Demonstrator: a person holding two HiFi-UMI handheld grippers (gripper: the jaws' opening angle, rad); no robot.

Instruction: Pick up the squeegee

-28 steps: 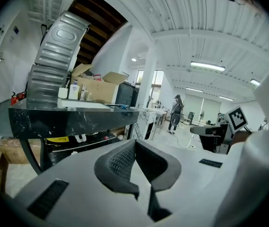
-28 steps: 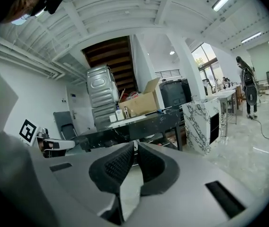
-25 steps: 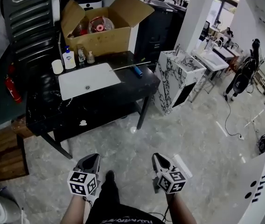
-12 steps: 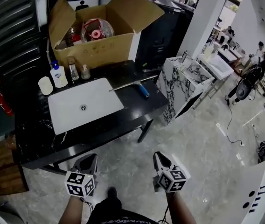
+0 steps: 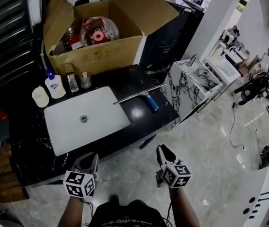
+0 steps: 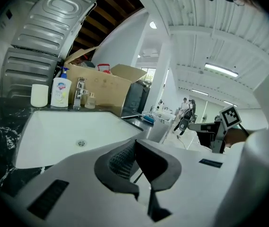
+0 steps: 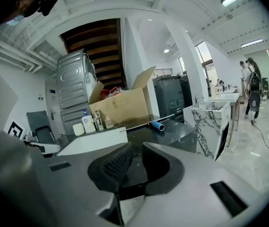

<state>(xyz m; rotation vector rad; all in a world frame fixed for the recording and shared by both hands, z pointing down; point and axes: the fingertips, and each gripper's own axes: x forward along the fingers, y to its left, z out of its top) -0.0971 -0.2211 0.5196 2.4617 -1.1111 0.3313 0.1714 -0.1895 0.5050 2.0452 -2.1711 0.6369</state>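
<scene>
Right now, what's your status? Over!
Left gripper shut, empty. Right gripper shut, empty. Squeegee flat on black counter, right of white sink, untouched. Nothing in the way.

No legible text, brand or number is found in any view. The cardboard box [image 5: 96, 56] carries faint marks on its front wall, which we cannot read. The soap bottle [image 5: 55, 85] has a blurred label. The marker cubes [image 5: 80, 184] show square coded patterns only, no characters.

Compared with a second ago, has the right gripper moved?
Yes. The right gripper has come forward to the counter: floor lay between them before, now its tip nears the front edge.
</scene>
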